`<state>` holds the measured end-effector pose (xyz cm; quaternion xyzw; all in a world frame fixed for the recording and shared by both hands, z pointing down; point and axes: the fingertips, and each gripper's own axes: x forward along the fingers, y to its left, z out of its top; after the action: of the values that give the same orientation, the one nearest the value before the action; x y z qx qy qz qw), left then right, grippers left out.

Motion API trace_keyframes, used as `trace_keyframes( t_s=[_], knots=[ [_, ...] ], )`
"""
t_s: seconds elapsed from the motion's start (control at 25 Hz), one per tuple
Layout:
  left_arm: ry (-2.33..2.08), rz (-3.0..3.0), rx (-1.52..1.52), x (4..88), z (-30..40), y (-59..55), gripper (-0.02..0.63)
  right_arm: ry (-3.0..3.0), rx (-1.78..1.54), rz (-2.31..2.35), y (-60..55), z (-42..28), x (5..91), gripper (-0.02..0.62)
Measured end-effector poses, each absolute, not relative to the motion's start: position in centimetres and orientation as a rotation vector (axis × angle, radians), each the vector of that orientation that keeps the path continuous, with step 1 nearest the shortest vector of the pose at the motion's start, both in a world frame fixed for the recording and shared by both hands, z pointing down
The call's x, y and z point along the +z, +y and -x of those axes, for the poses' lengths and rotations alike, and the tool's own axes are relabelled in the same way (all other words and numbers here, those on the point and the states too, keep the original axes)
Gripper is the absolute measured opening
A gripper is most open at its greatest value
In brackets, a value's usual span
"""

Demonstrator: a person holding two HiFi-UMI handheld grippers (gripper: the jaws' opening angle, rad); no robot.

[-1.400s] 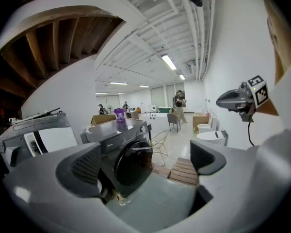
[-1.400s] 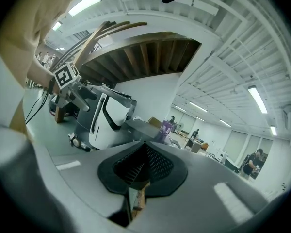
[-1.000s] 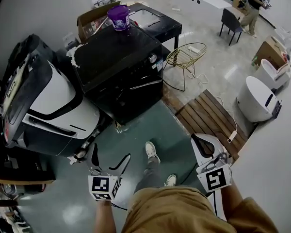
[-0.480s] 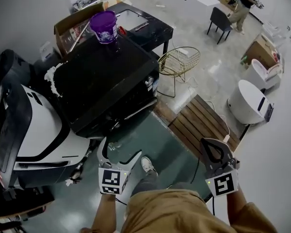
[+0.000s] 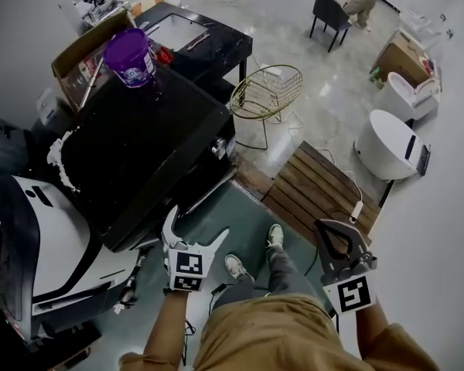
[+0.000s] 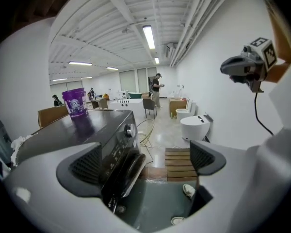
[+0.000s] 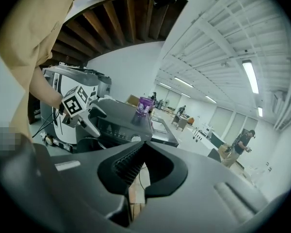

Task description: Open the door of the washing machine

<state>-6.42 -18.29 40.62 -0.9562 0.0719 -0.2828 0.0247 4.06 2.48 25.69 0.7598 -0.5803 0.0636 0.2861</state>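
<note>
The black washing machine (image 5: 139, 149) stands ahead on my left, a purple bucket (image 5: 129, 56) on its top. In the left gripper view its front faces me, with a silver knob (image 6: 130, 130) above the round door (image 6: 129, 171). The door lies against the front; I cannot tell whether it is latched. My left gripper (image 5: 197, 226) is open and empty, a short way in front of the machine's lower front, touching nothing. My right gripper (image 5: 334, 234) hangs shut and empty over the floor on the right, well away from the machine.
A white and black machine (image 5: 46, 238) stands left of the washer. A gold wire chair (image 5: 267, 91), a wooden slat mat (image 5: 317, 188) and a white round appliance (image 5: 387, 145) lie to the right. Behind are a black table (image 5: 193, 33) and a cardboard box (image 5: 77, 49). My shoes (image 5: 274, 236) stand on green floor.
I have stepped closer and the washer now fills more of the view. The left gripper has risen toward the machine's front. The right gripper has stayed low at the right.
</note>
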Motion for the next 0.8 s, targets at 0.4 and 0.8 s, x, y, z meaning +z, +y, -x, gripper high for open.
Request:
trace_keyframes(
  t_s=[0.4,0.8],
  knots=[
    [0.238,2.755,-1.206,48.9,-2.0,-19.5,0.598,-1.701,0.119,-1.973,-1.6,-12.4,27.5,0.003],
    [0.118,2.413,-1.44,59.4,-9.3,-21.4,0.594,-1.805,0.141,-1.906,-3.6,-17.7,31.4,0.003]
  ],
)
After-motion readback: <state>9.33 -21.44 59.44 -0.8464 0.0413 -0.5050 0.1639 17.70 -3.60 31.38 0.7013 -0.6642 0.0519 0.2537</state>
